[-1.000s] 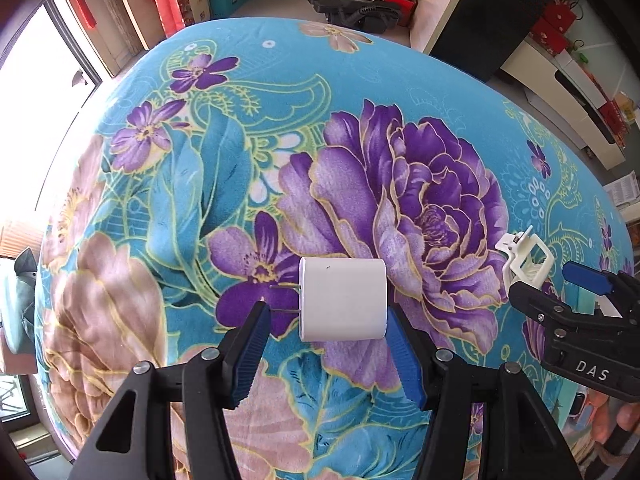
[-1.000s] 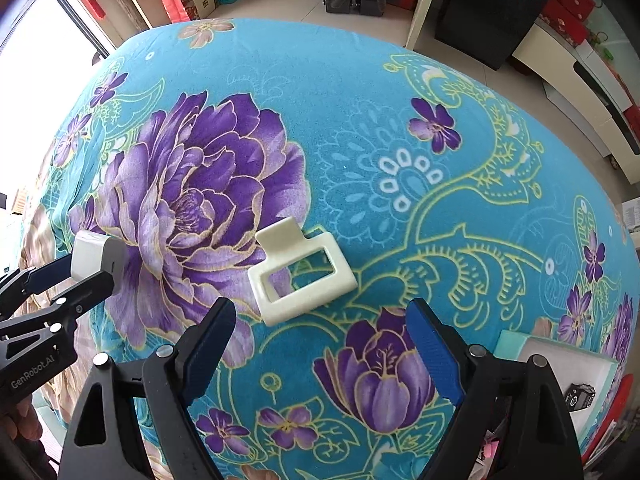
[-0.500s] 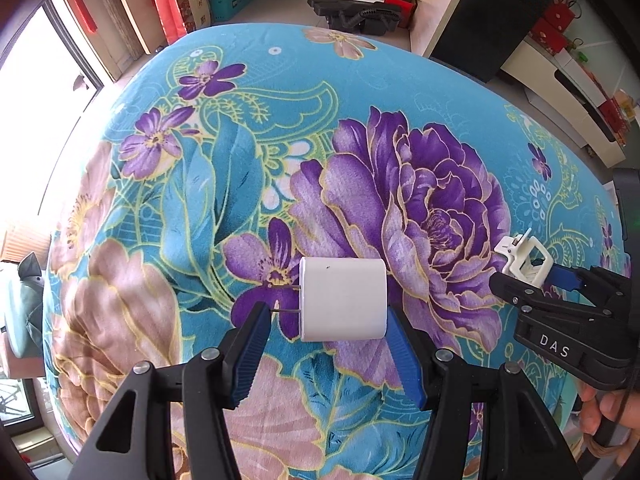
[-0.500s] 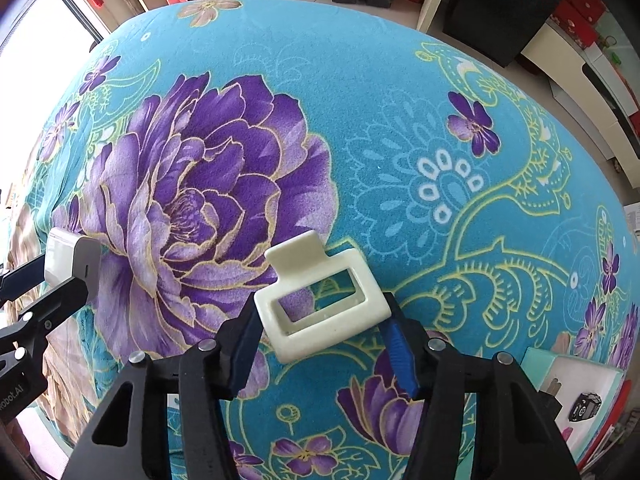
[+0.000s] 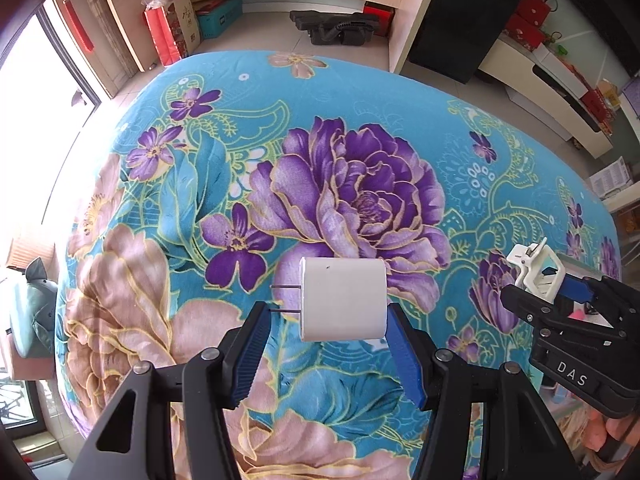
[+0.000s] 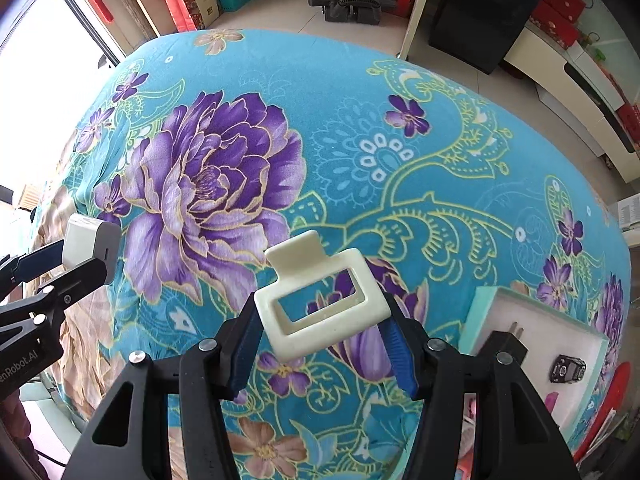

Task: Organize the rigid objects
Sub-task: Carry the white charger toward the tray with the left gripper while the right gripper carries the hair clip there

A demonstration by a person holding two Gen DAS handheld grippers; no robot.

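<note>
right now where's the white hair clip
The white hair clip sits clamped in the right gripper, lifted above the floral cloth, with the white tray just to its right; from the left wrist view it shows at far right.

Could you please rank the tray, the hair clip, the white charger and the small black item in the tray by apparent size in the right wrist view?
1. Tray, partly hidden
2. Hair clip, enlarged by nearness
3. White charger
4. Small black item
</note>
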